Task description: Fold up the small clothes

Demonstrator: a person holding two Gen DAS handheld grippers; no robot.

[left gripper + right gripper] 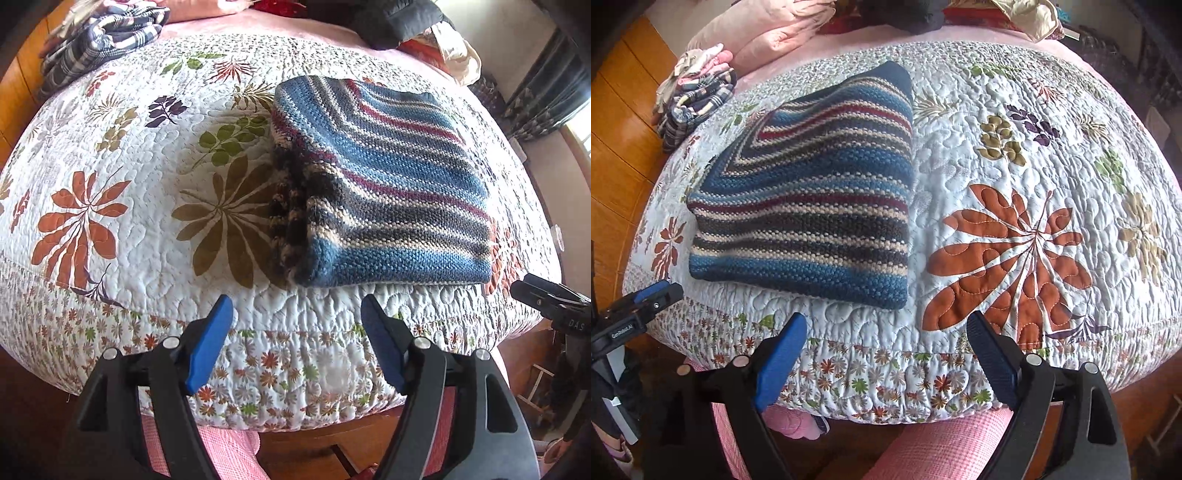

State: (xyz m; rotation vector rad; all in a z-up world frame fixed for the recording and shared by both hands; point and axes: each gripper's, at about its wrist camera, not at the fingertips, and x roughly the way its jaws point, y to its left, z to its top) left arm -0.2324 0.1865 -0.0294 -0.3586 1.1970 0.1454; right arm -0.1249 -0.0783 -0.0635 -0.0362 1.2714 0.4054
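Striped knit sweater (380, 184) is lying folded on the floral quilt (129, 221) covering the bed, near its front edge. Left gripper (297, 314) and right gripper (886, 332) are hovering just off that edge, both with fingers (783, 362) spread wide, pinching nothing

Items counted. One folded striped knit garment (384, 184) in blue, maroon, cream and grey, at 1 o'clock in the left wrist view. One white quilted bedspread (155, 206) with leaf prints beneath it. One heap of plaid cloth (99, 40) at 10 o'clock. Two black grippers with blue pads: left gripper (297, 314), right gripper (886, 332), each with jaws apart, holding nothing.
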